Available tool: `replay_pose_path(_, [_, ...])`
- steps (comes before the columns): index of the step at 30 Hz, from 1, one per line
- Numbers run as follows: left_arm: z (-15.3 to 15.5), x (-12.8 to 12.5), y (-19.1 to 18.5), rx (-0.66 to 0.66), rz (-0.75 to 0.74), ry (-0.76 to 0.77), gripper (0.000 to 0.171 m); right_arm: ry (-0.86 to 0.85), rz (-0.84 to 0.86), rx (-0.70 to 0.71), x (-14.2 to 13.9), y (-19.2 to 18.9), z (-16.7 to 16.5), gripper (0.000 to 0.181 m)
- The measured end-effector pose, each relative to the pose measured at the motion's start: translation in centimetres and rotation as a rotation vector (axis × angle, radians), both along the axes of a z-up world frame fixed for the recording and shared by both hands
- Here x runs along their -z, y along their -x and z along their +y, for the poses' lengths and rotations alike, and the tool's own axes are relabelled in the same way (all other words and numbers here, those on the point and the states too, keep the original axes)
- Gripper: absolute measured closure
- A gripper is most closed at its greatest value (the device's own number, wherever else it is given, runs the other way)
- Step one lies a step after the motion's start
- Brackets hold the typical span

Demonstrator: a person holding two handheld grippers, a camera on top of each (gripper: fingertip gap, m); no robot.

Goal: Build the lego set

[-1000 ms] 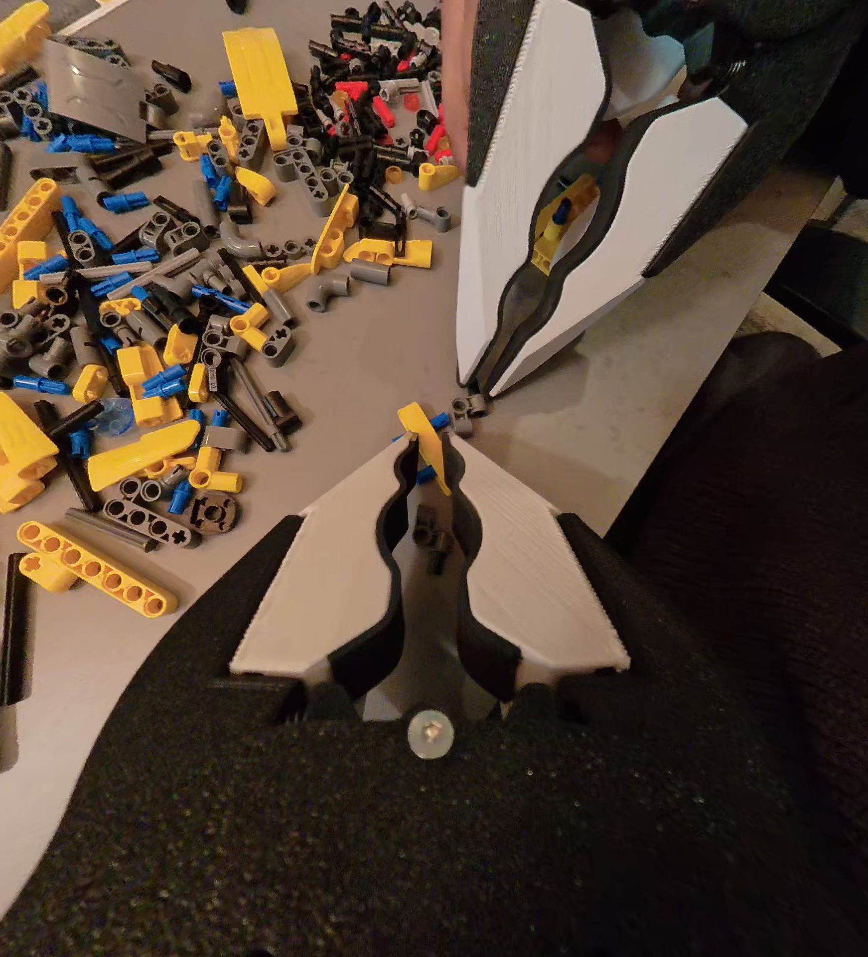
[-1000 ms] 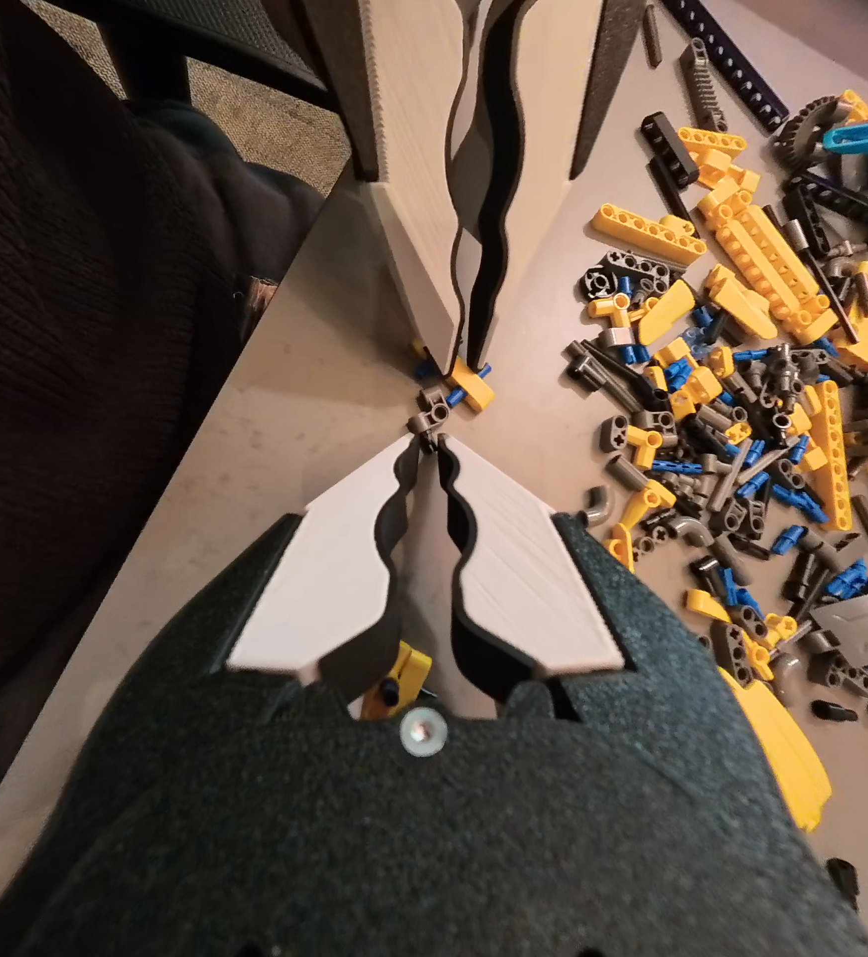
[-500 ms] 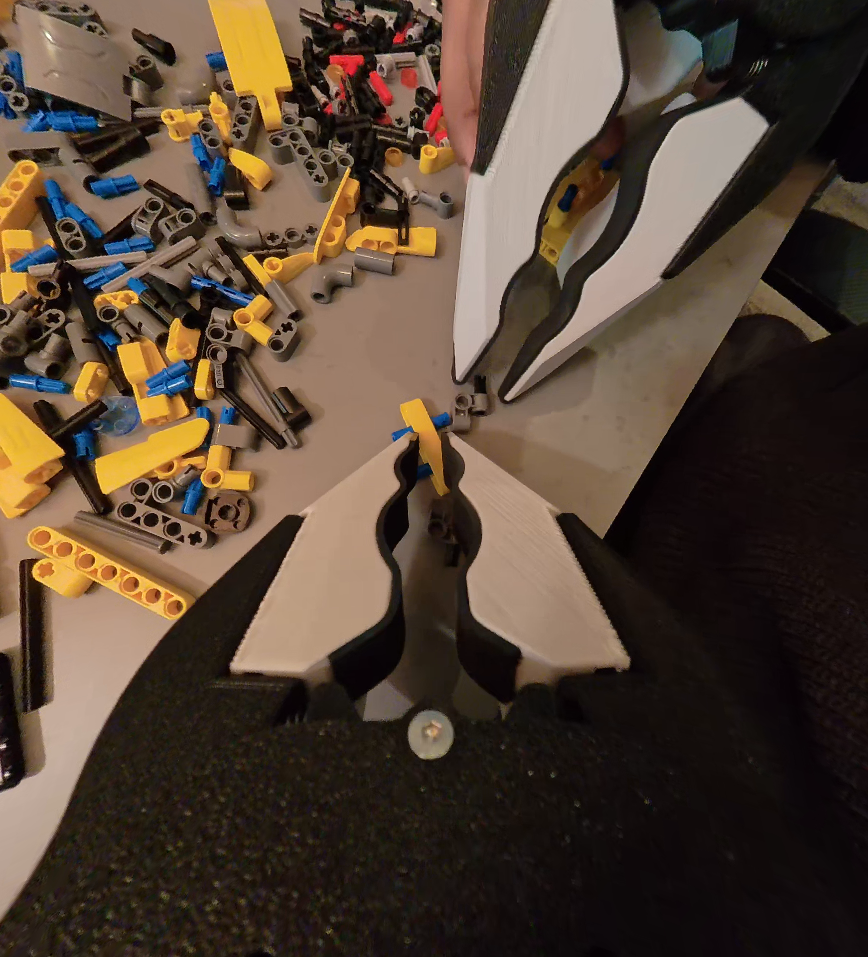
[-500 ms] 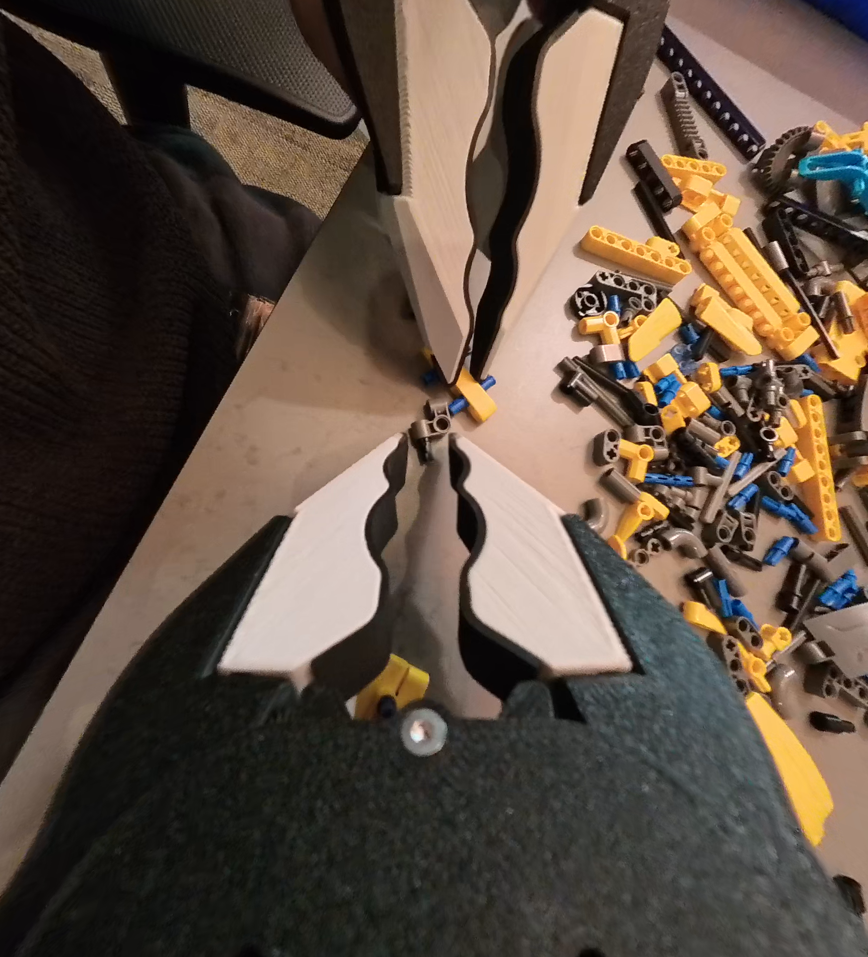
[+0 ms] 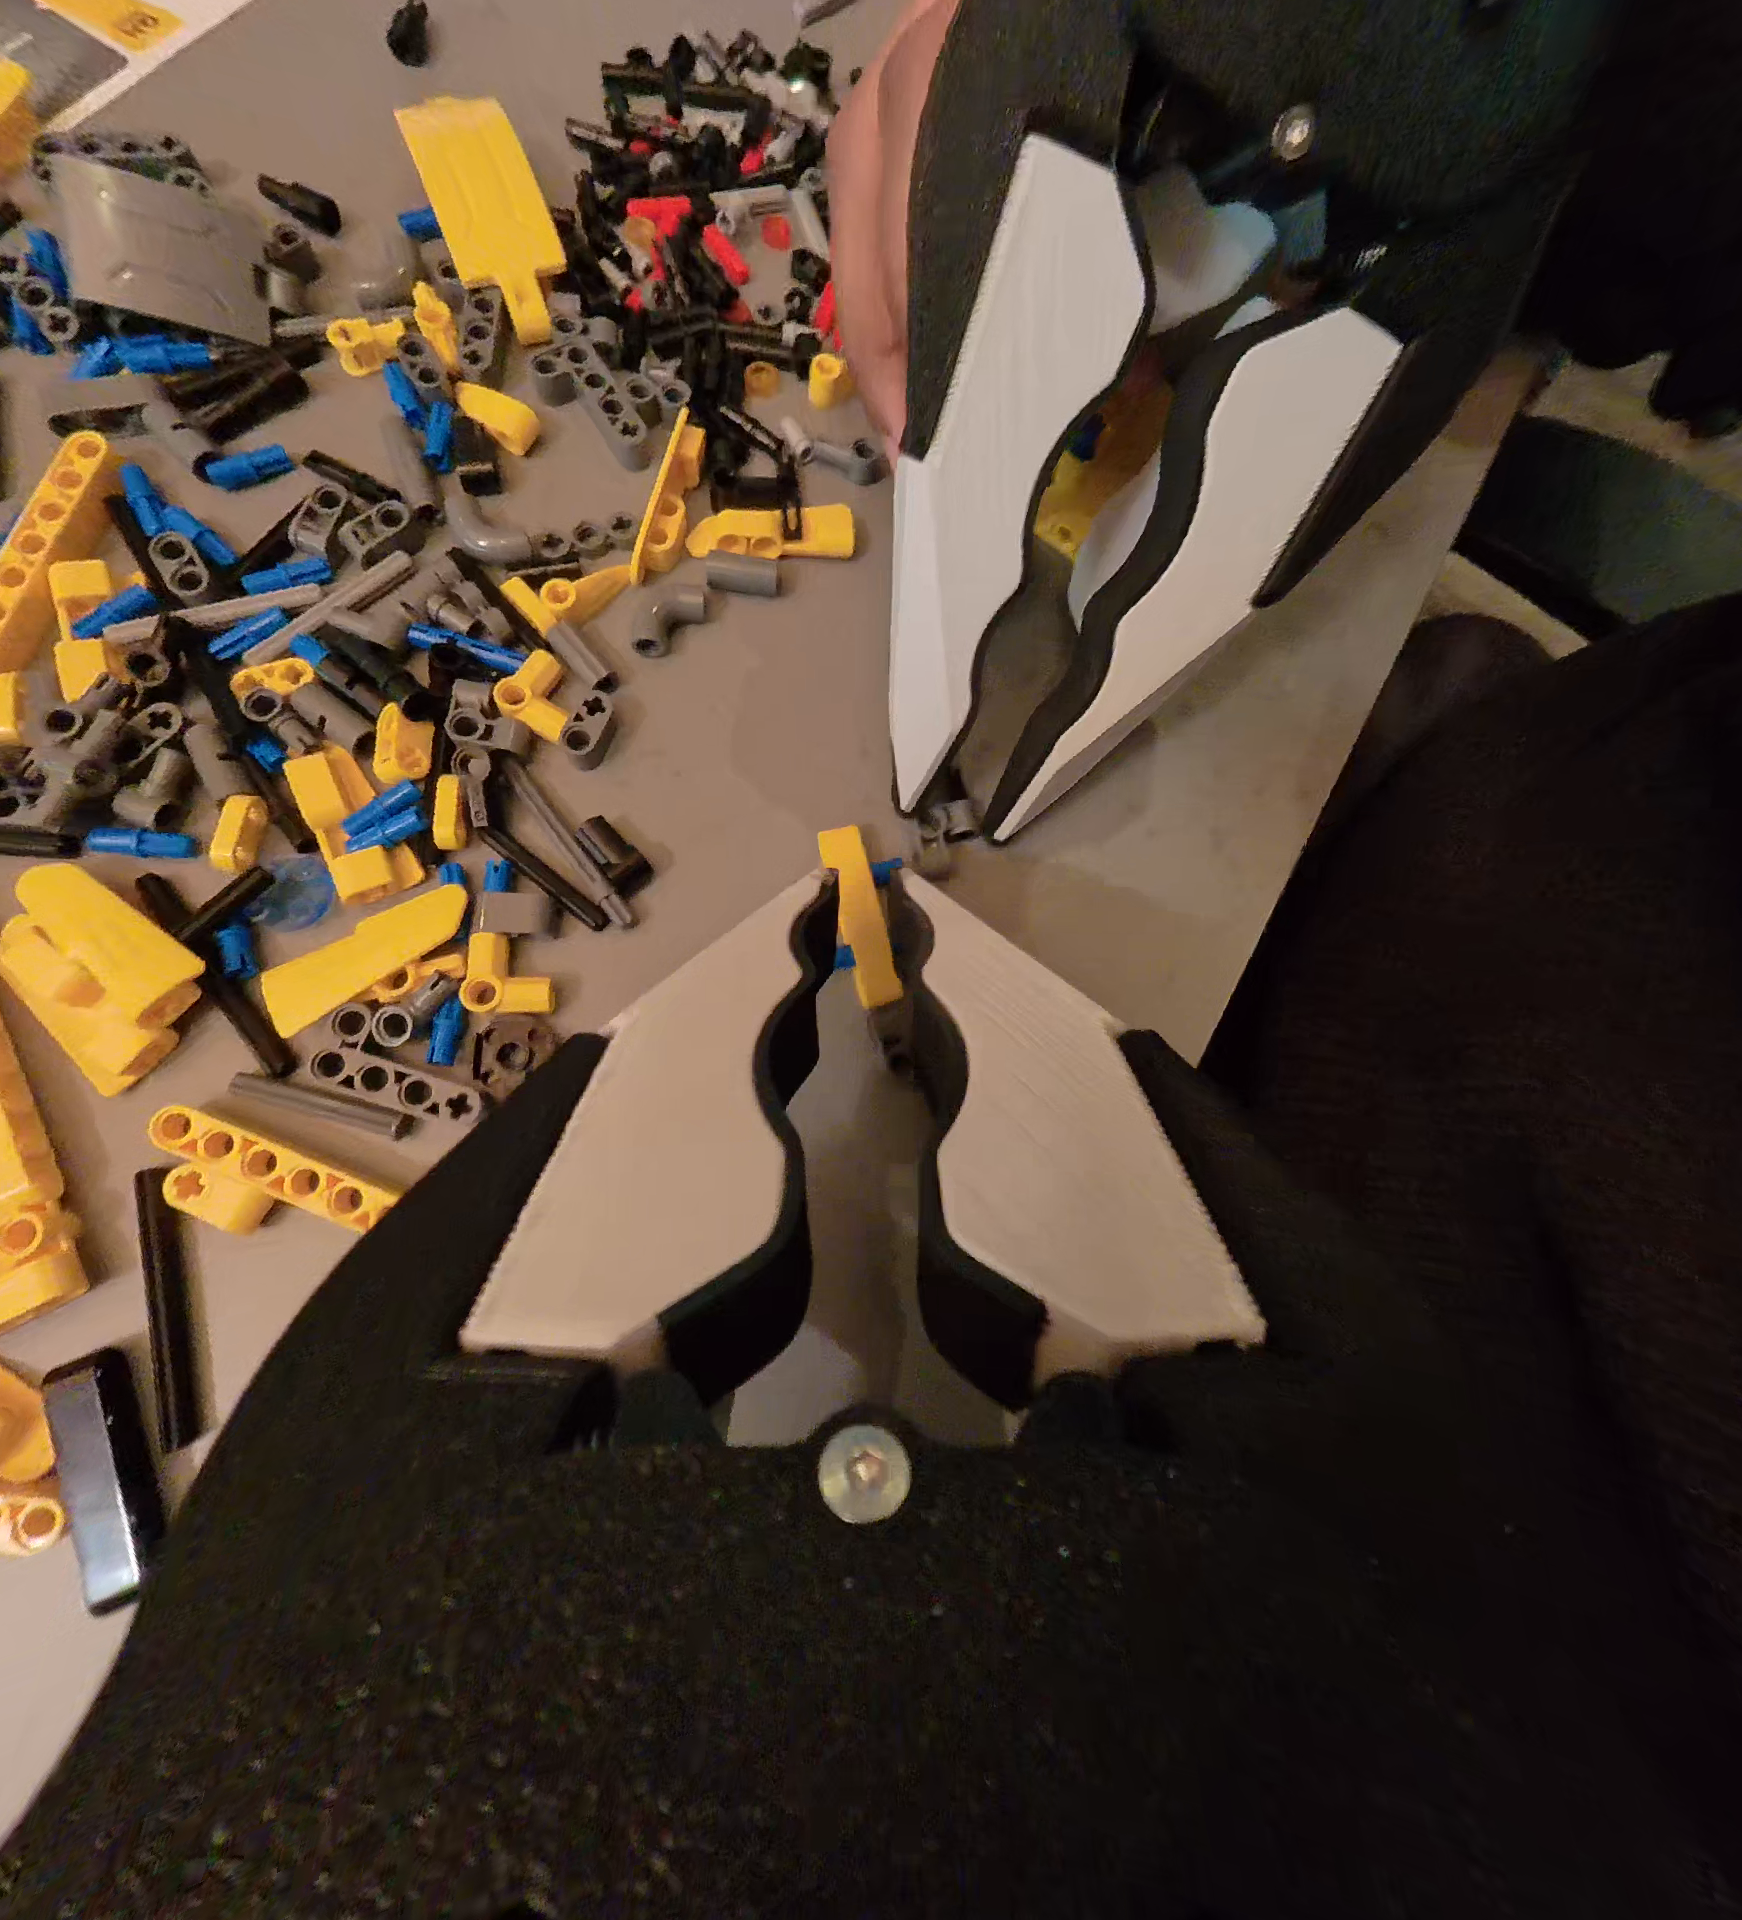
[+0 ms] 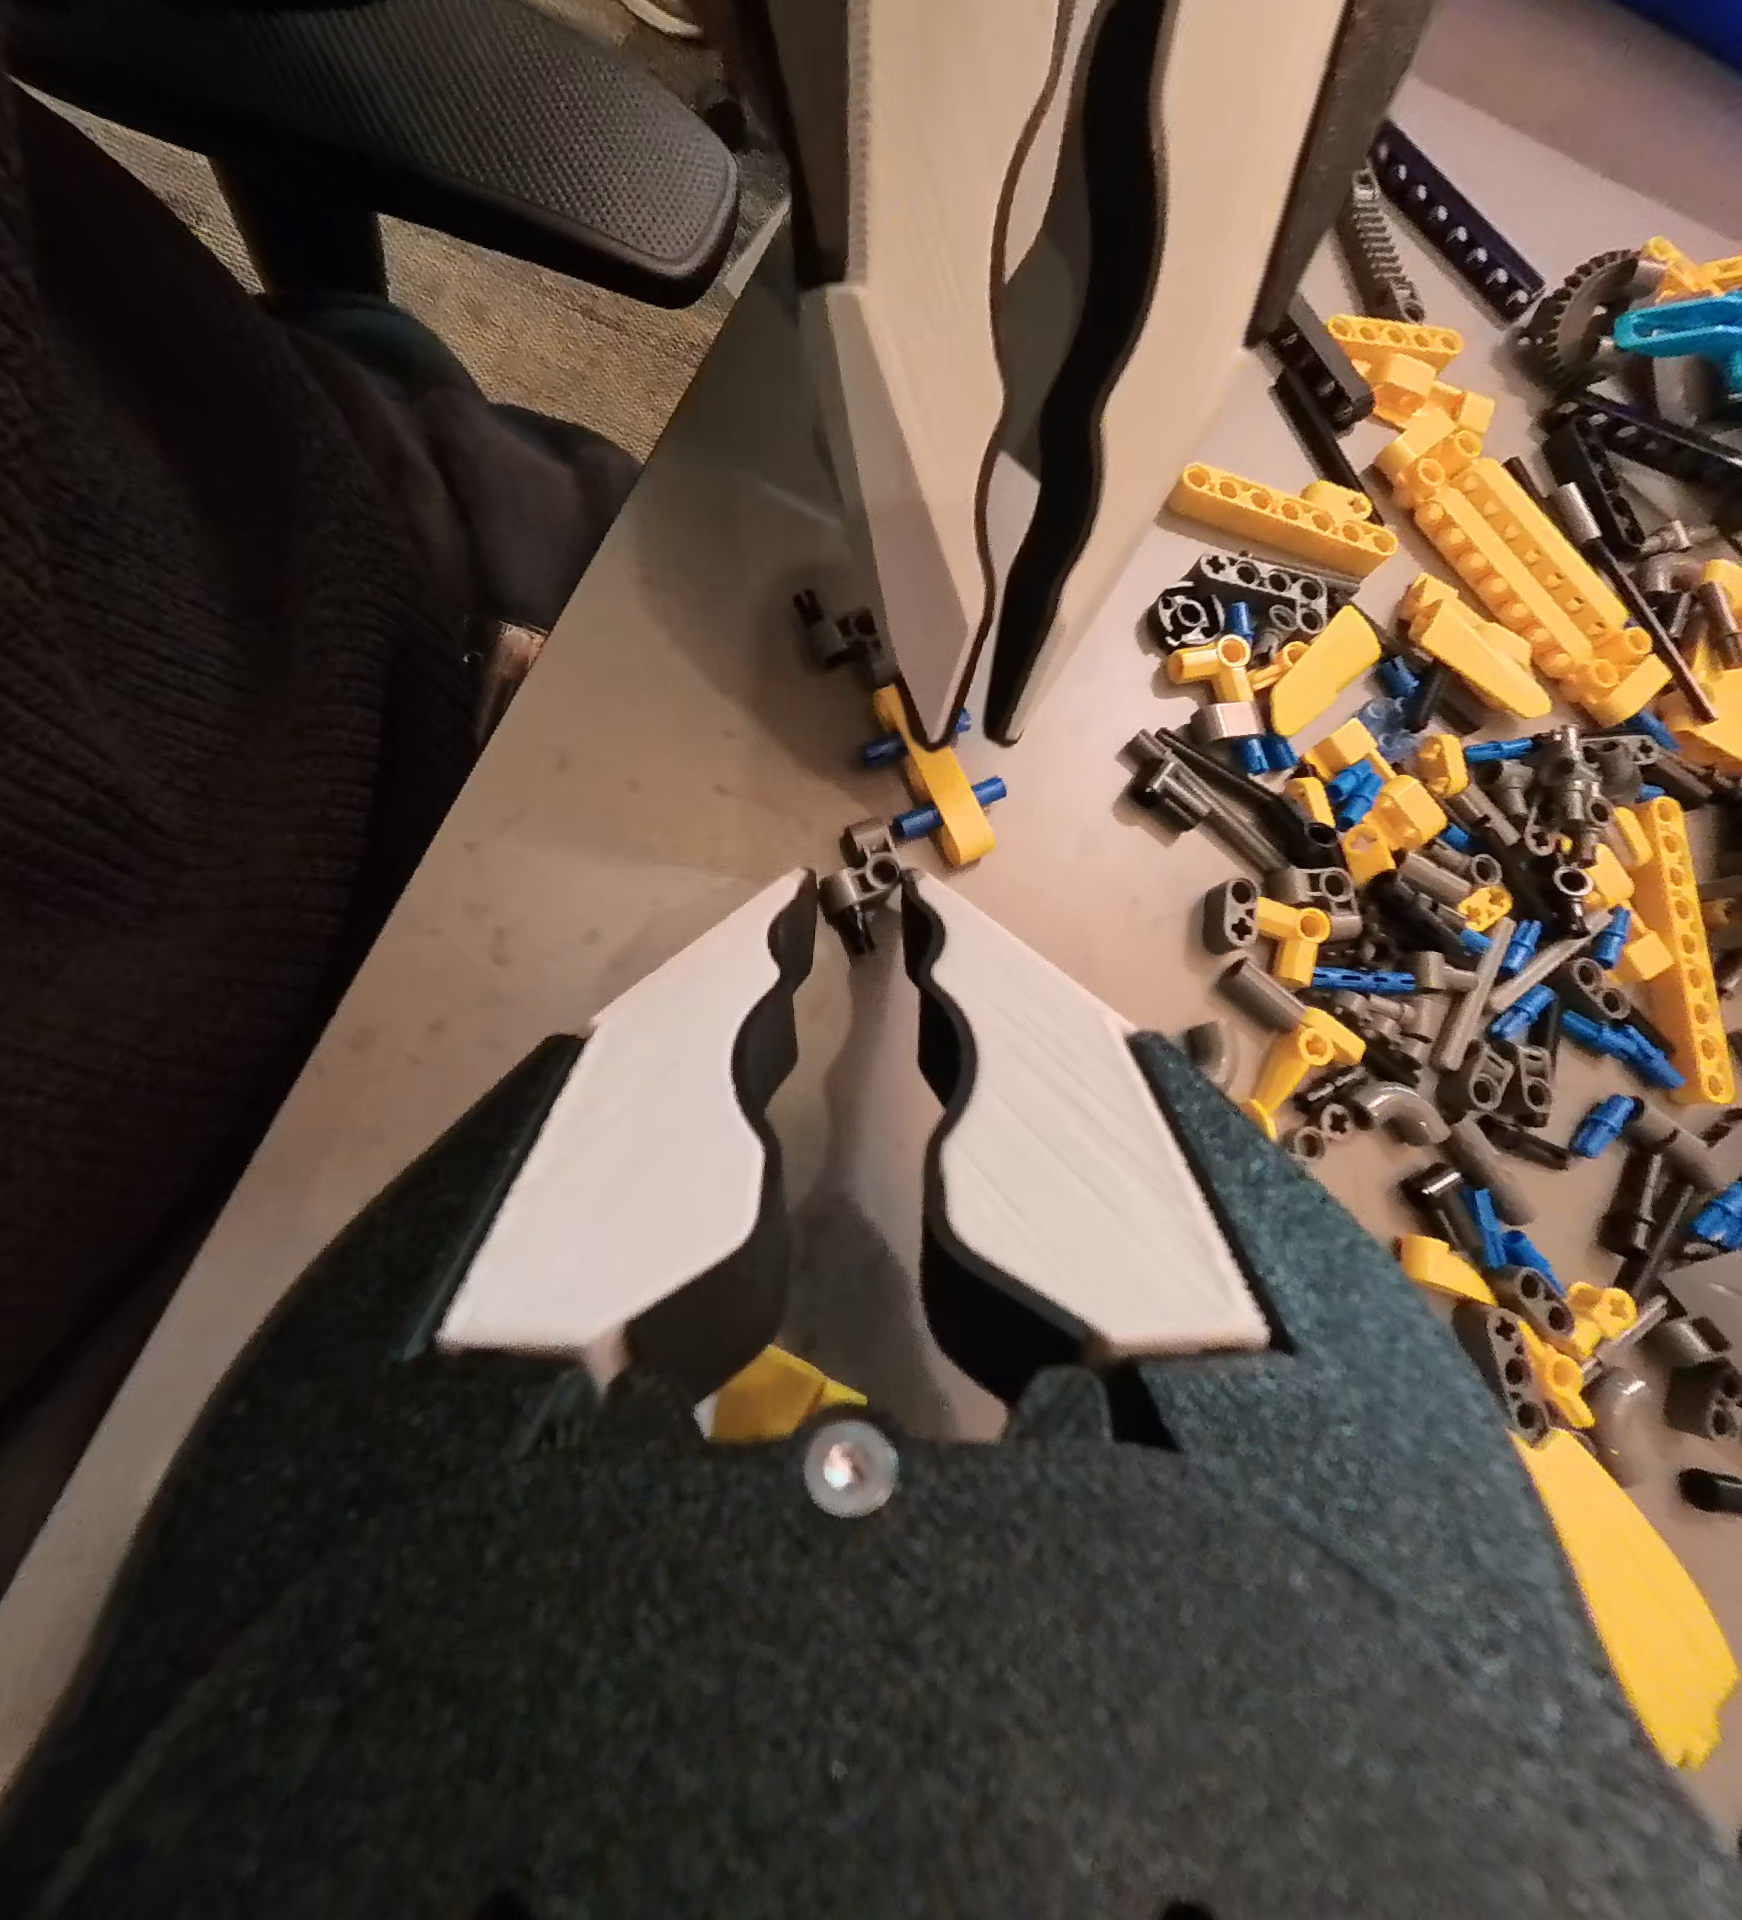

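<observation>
My left gripper (image 5: 859, 881) is shut on a short yellow beam (image 5: 862, 935) with blue pins through it, held just above the grey table (image 5: 763, 748). My right gripper (image 5: 952, 816) comes in from the far side. Its jaws stand slightly apart around a small grey connector (image 5: 950, 826) at the end of one blue pin. In the right wrist view the connector (image 6: 856, 888) sits between the right gripper's (image 6: 856, 883) fingertips. Just beyond it are the beam (image 6: 945, 805) and the left gripper (image 6: 969, 732). A yellow piece (image 6: 773, 1397) shows deep between the right fingers.
A wide pile of yellow, grey, black and blue building pieces (image 5: 327, 675) covers the table's left, also seen in the right wrist view (image 6: 1469, 831). A dark connector (image 6: 836, 629) lies behind the left gripper. A person's dark sleeve (image 5: 1521, 1039) and the table edge (image 5: 1293, 883) are close. The yellow piece (image 6: 773, 1397) lies around 9 cm away from my right fingertips.
My right gripper's jaws have opened from shut on the grey connector to slightly apart around it. My left gripper keeps its hold on the yellow beam.
</observation>
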State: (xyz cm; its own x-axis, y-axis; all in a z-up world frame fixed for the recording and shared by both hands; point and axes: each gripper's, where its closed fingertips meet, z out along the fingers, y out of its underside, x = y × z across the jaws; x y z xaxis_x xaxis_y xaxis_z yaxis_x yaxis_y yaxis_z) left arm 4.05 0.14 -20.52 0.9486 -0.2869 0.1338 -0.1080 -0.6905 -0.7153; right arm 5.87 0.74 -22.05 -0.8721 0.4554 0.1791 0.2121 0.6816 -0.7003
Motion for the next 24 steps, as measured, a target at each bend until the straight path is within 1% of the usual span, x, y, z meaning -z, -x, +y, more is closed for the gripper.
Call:
replay_pose_path(4, [0.0, 1.0, 0.0, -0.048, 0.04, 0.03, 0.162, 0.001, -0.006, 0.003, 0.1, 0.0, 0.1, 0.165])
replay_pose_path(10, [-0.1, 1.8, 0.3, -0.077, 0.098, 0.07, 0.162, -0.011, 0.0, 0.013, 0.1, 0.2, 0.2, 0.166])
replay_pose_path(13, [0.0, 1.9, 0.2, -0.073, 0.097, 0.068, 0.164, -0.018, 0.004, 0.025, 0.1, 0.3, 0.4, 0.166])
replay_pose_path(24, [0.1, 1.8, 0.1, -0.07, 0.101, 0.058, 0.164, -0.027, -0.015, 0.069, 0.1, 0.5, 0.2, 0.166])
